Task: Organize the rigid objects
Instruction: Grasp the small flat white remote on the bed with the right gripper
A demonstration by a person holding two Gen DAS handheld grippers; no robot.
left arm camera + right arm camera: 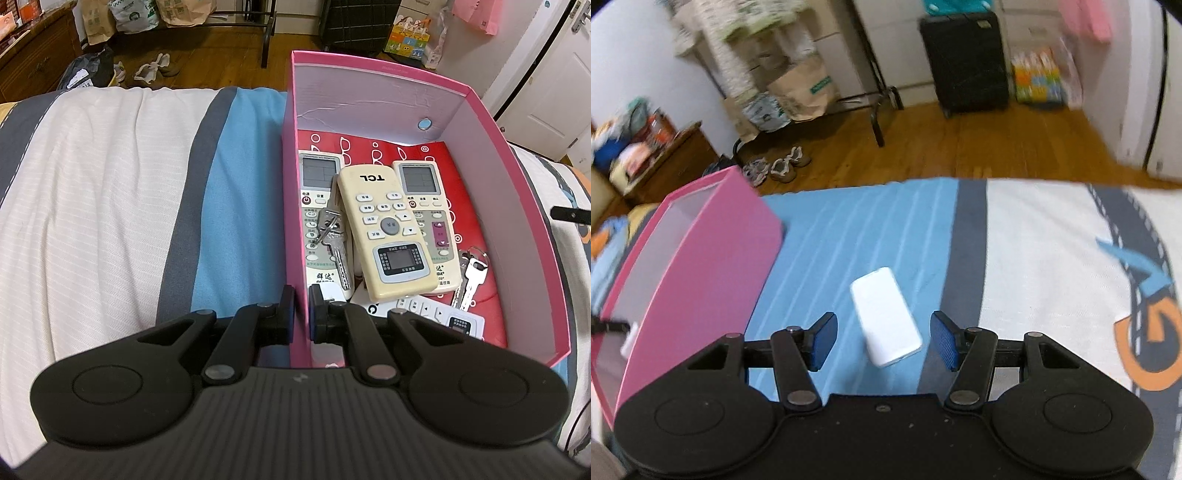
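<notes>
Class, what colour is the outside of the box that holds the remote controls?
Pink outside, with a pale lining; the box shows best in the left wrist view.

box: pink outside, white inside
bedcover: white, grey and blue stripes
TCL remote: cream
slab: white

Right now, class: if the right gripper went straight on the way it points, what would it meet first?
Most likely the white slab-shaped object lying on the blue-striped bedcover. It lies between the open fingers of the right gripper, untouched; how far below is unclear.
</notes>
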